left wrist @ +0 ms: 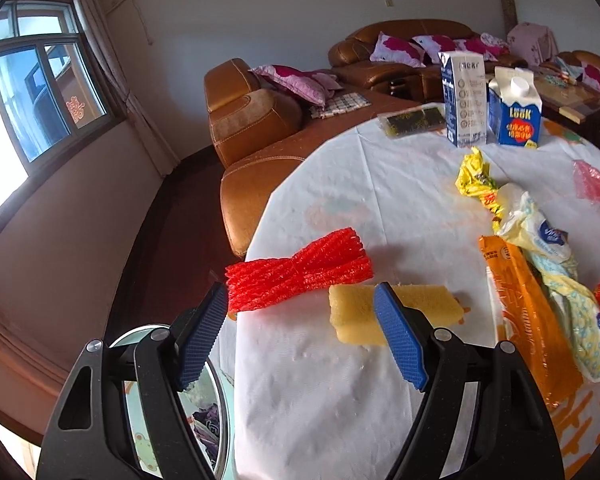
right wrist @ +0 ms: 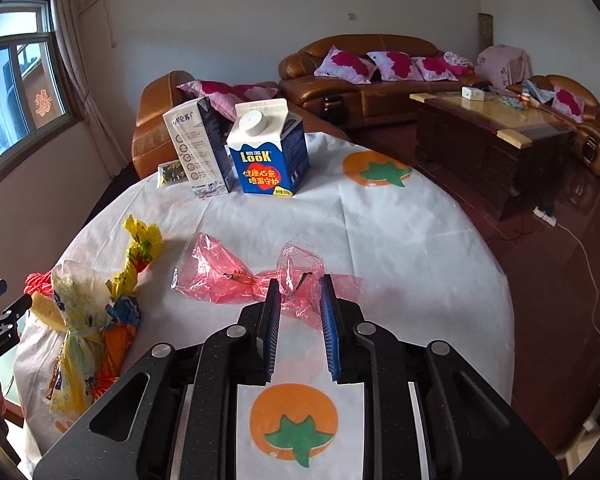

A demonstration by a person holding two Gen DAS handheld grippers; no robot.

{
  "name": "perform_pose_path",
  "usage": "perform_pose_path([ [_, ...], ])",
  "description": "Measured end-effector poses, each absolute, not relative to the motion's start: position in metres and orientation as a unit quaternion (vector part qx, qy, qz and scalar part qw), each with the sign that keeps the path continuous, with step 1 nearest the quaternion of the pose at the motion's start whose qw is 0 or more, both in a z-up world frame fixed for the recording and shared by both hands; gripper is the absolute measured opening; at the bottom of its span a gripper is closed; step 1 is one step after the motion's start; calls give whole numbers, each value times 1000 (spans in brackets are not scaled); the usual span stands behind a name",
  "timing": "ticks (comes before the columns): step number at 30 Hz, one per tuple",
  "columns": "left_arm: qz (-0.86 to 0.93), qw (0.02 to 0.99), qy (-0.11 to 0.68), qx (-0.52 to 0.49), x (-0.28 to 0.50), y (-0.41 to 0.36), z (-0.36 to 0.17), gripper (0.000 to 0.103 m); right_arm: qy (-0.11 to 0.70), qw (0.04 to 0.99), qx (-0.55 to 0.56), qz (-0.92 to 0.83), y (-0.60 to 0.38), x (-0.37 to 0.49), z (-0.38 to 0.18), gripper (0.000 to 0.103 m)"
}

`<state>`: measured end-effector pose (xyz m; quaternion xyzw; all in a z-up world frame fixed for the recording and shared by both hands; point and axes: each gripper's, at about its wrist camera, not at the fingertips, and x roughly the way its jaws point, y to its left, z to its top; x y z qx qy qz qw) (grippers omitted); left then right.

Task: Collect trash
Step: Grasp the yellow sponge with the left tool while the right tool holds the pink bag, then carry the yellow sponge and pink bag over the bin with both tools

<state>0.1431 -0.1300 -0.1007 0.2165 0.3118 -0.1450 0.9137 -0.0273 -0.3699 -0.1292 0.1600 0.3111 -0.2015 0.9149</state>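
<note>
I am holding the right gripper [right wrist: 300, 292] narrowed around the near end of the pink film [right wrist: 236, 276]; whether the pads truly bite, I cannot tell. The left gripper [left wrist: 300, 308] is hanging wide open and empty over the table [left wrist: 332, 400], between the red mesh [left wrist: 296, 268] and the sponge [left wrist: 396, 312].

The film is thin and slick, so I am risking a slip, or dragging it without lifting it. My left right-hand finger is overlapping the sponge, so closing there could nudge it toward the table edge.

I am counting two cartons [right wrist: 268, 152], one dark snack pack [left wrist: 414, 120], one pink film, one yellow wrapper [left wrist: 474, 178], one orange wrapper [left wrist: 528, 312], one printed bag [left wrist: 540, 232], one red mesh and one sponge. A bin [left wrist: 216, 432] is sitting below the table edge.
</note>
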Motion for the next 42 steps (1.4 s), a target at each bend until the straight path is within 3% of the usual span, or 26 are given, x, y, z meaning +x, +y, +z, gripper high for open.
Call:
perform_pose_path([
  [1,-149,910,322,217,147,-132,-107,71,312,915,160,-202,-371,-27,-130,20],
  [3,-159,901,340,217,151,-134,-118,50,316,913,161,-201,-371,-28,-134,20],
  [4,-165,899,345,214,150,-134,-122,49,317,913,162,-200,-371,-28,-135,20],
  [6,-185,896,343,216,144,-136,-123,22,318,913,163,-198,-371,-29,-137,20],
  [13,-202,893,345,205,134,-132,-112,5,303,922,159,-184,-359,-28,-124,20],
  [42,-101,935,294,170,100,-9,-53,1,256,964,70,-37,-234,30,-65,20],
])
